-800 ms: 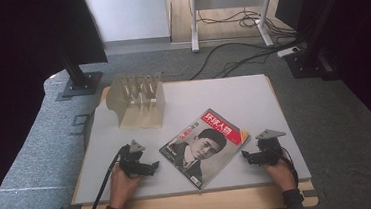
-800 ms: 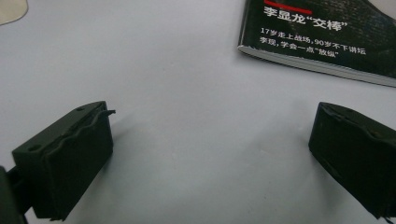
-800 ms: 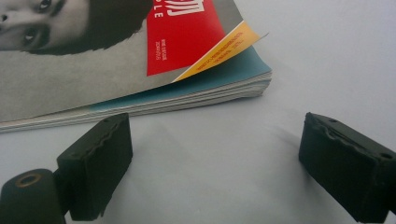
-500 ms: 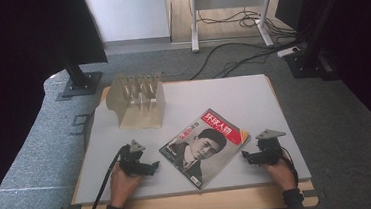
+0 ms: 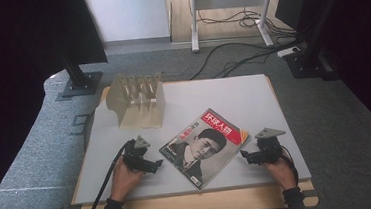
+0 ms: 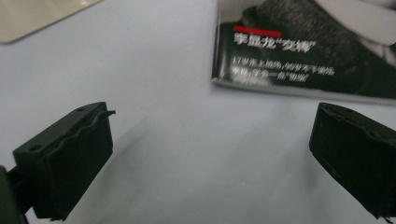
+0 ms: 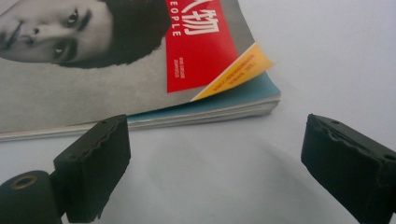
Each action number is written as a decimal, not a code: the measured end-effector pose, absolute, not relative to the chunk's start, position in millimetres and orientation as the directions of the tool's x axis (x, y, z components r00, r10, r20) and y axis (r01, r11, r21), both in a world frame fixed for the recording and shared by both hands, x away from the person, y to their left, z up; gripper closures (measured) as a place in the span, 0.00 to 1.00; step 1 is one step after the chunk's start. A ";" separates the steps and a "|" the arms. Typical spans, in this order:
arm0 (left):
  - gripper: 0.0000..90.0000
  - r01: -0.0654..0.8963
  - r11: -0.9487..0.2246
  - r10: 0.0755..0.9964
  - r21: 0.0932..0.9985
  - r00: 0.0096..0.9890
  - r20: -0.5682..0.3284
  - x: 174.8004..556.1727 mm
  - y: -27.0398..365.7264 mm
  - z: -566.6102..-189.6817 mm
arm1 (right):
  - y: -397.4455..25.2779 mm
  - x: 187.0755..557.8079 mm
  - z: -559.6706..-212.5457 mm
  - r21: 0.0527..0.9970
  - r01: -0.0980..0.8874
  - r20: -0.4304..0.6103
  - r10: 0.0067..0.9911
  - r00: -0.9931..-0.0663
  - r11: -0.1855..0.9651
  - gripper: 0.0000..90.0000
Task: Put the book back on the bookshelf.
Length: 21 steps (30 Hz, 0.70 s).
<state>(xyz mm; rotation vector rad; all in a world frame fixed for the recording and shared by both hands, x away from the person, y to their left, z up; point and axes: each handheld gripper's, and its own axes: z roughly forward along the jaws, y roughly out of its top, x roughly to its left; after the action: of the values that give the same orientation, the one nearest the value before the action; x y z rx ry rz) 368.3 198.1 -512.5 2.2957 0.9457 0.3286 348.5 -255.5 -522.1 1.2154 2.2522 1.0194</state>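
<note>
A: Count? 
B: One magazine (image 5: 205,147), lower centre of the table (image 5: 253,94); one rack (image 5: 138,101), upper left.
A: Grippers? 
B: Two. Left gripper (image 5: 157,164), right gripper (image 5: 243,155) flank the magazine's edges, jaws apart, holding nothing. Bare tabletop upper right.

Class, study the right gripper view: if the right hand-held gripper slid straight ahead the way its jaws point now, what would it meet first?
Most likely the magazine: its page edge lies just beyond the open jaws of the right hand-held gripper, with only bare table between. Depth is hard to judge, though.
</note>
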 end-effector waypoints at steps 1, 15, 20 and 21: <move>0.00 0.546 -0.547 0.702 0.635 0.712 -0.008 368.3 198.1 -512.5 | -255.5 348.5 -522.1 0.749 0.555 0.006 0.834 -0.551 0.361 0.08; 0.00 0.479 -0.606 0.626 0.635 0.780 0.009 393.3 163.4 -489.8 | -232.9 366.4 -509.1 0.742 0.525 -0.034 0.804 -0.593 0.418 0.00; 0.00 0.458 -0.635 0.593 0.622 0.805 0.013 406.0 144.9 -489.6 | -222.1 381.3 -506.1 0.730 0.516 -0.051 0.789 -0.612 0.447 0.00; 0.00 0.458 -0.635 0.593 0.622 0.805 0.013 406.0 144.9 -489.6 | -222.1 381.3 -506.1 0.730 0.516 -0.051 0.789 -0.612 0.447 0.00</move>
<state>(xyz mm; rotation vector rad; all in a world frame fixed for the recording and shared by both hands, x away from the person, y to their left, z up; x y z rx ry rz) 406.0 144.9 -489.6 2.3702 0.7730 0.2874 381.3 -222.1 -506.1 1.1041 2.3186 0.9742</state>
